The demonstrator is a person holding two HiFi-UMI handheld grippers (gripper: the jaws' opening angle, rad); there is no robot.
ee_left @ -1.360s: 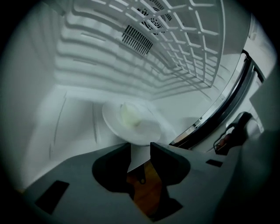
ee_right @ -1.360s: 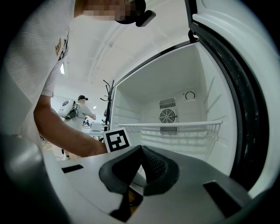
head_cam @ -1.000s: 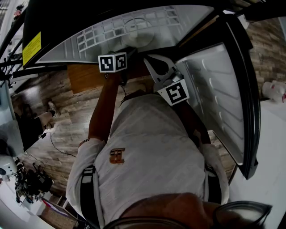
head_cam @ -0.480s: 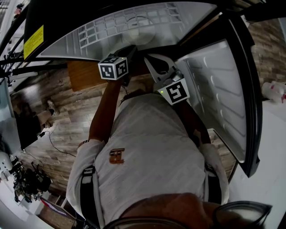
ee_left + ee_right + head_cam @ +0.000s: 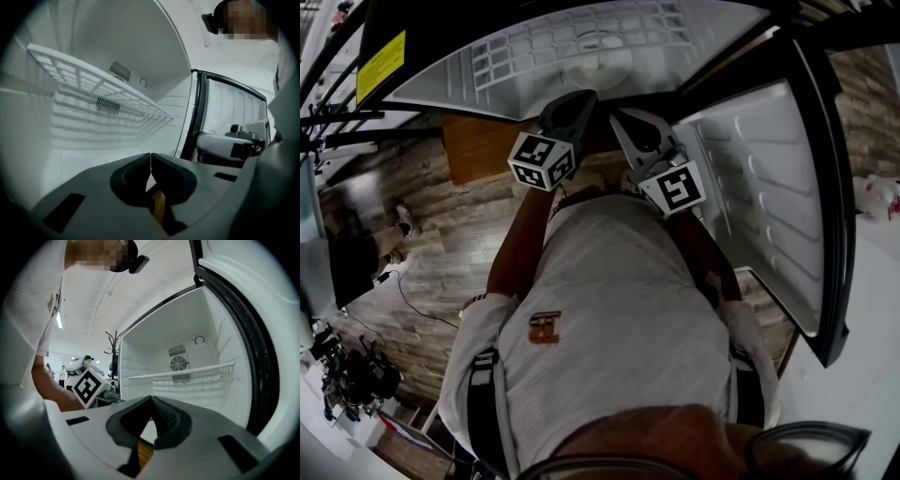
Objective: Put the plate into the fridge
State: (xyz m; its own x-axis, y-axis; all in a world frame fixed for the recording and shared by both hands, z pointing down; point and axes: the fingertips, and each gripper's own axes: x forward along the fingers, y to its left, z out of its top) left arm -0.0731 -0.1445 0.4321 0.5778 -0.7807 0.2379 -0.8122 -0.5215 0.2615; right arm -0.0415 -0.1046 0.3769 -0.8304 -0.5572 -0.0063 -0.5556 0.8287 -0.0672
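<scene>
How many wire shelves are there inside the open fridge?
1. A single white wire shelf runs across the middle of the fridge, from side wall to side wall. The bottom of the inside is partly blocked from view, so another low one could be hidden.

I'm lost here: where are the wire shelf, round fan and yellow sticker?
wire shelf (image 5: 86, 80), left gripper view, middle of its grid.
round fan (image 5: 178, 363), right gripper view, centre of its grille.
yellow sticker (image 5: 380, 66), head view, its middle.

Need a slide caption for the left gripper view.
Left tongs shut and empty, facing the open fridge and its wire shelf.
</scene>
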